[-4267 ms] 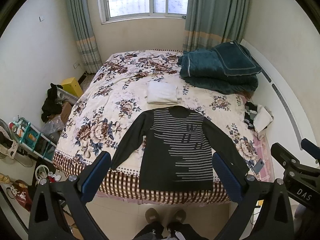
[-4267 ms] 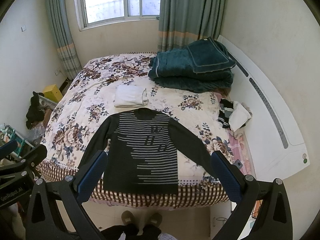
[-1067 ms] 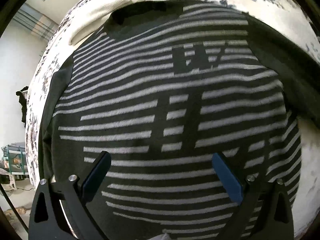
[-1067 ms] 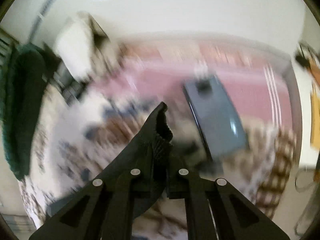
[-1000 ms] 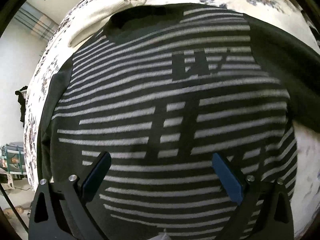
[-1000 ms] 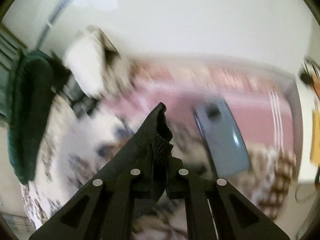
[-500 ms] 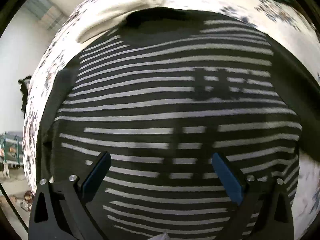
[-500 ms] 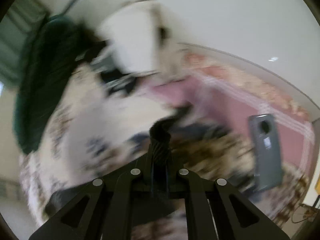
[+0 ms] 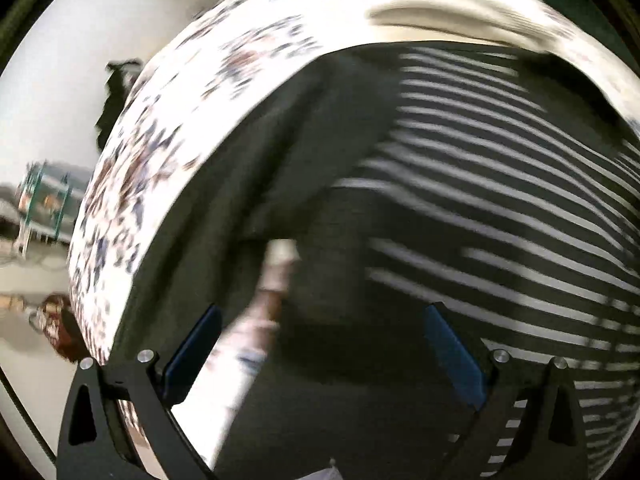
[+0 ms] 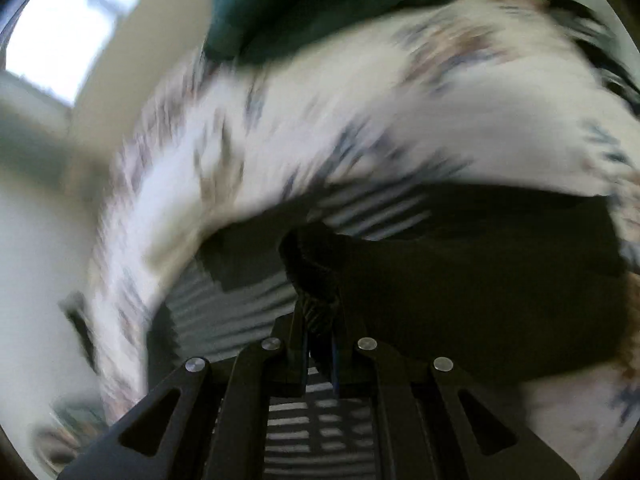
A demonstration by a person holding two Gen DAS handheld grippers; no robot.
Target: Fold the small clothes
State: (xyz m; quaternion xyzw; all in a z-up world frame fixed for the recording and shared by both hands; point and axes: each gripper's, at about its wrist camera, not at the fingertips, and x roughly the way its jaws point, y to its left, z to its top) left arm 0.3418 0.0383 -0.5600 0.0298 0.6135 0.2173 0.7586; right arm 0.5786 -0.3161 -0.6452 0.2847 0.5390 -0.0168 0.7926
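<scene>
Sweater (image 9: 500, 168), dark with pale stripes, lies spread on the floral bed (image 9: 192, 92). My right tool (image 10: 320, 344) is clamped on its dark sleeve (image 10: 460, 280), folded across the striped chest. My left tool (image 9: 320, 344) hangs over the sweater's other sleeve, fingers wide, gripping nothing. Beyond the sweater's collar lies a blurred cream bundle (image 9: 448, 16).
</scene>
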